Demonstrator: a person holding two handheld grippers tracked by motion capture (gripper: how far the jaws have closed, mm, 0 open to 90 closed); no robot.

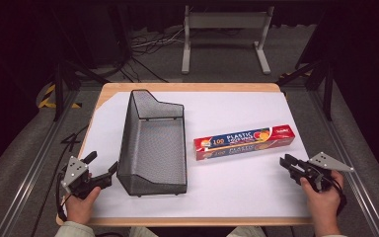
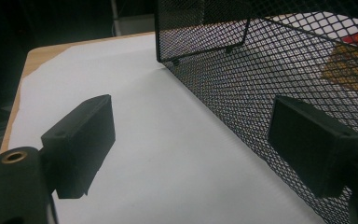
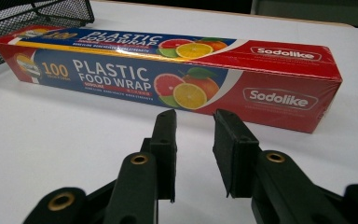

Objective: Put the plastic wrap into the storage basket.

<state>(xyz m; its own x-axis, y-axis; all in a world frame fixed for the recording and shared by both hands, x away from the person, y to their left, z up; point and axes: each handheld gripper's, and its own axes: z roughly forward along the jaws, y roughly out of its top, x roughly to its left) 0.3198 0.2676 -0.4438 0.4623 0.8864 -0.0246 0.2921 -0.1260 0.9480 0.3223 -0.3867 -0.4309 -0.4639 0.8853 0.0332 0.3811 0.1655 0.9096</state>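
Black mesh basket (image 1: 153,143) beside left jaws, red-and-blue food wrap box (image 3: 168,74) with citrus print ahead of black right jaws, white table sheet (image 1: 237,182).

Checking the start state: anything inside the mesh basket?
Nothing in the high view: the mesh basket looks empty, with its mesh floor bare. The near inner wall, foreshortened from above, can't be fully checked. The plastic wrap box lies outside it, on the white sheet to its right.

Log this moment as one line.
left tool: open, beside mesh basket | right tool: open, empty, near plastic food wrap box | box: flat on table, untouched
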